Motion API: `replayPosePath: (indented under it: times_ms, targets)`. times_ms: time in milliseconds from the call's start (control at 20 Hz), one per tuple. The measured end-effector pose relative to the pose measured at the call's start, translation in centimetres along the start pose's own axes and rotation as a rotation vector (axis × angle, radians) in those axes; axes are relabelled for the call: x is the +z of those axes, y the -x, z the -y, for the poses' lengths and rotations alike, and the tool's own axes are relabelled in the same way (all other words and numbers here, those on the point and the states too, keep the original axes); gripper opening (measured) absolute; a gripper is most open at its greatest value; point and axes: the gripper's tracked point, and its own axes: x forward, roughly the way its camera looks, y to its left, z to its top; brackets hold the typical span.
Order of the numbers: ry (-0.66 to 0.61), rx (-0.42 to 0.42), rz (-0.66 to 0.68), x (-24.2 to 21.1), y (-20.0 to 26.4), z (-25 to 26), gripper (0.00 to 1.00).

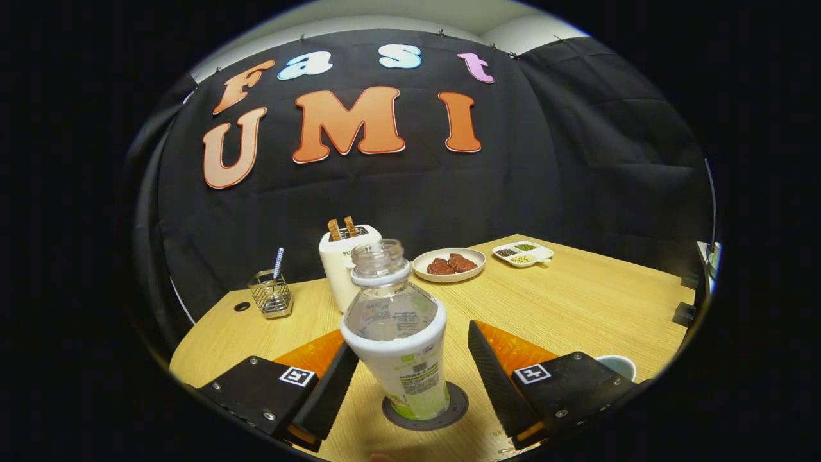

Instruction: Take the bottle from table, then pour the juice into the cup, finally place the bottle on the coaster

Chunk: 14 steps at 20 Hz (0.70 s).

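The bottle [401,333] stands upright on the round dark coaster [457,404], right between the fingers of the gripper [410,366]. The jaws are wide apart; the left finger looks to be touching or nearly touching the bottle's side, can't tell which, & the right one is clear of it w/ a gap. So nothing is gripping it now. The bottle has no cap & its top part is clear & looks empty, so prob light & easy to knock over. It is plastic w/ a smooth wrap, so maybe a bit slippery & squishy if pressed hard. Best spot to hold is the wide wrapped middle, not the thin neck. Count: 1 bottle, 1 coaster, 1 cup [617,366] just past the right finger, 1 toaster [343,263] w/ 2 toast bits, 1 plate [449,264], 1 small tray [523,253], 1 wire basket [272,295], all on the wood table [577,301]
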Motion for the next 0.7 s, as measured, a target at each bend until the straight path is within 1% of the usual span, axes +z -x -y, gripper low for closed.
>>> replayPosePath:
  times_ms: [200, 450, 550, 700]
  targets:
    - [-0.001, -0.011, 0.01, 1.4, 2.7, 0.1, 0.97]
    - [-0.027, 0.0, 0.019, 3.8, 7.7, -1.0, 0.97]
    - [-0.041, 0.025, 0.042, 5.7, 10.0, -2.0, 0.97]
    - [-0.083, 0.088, 0.028, 7.8, 13.4, -4.7, 0.99]
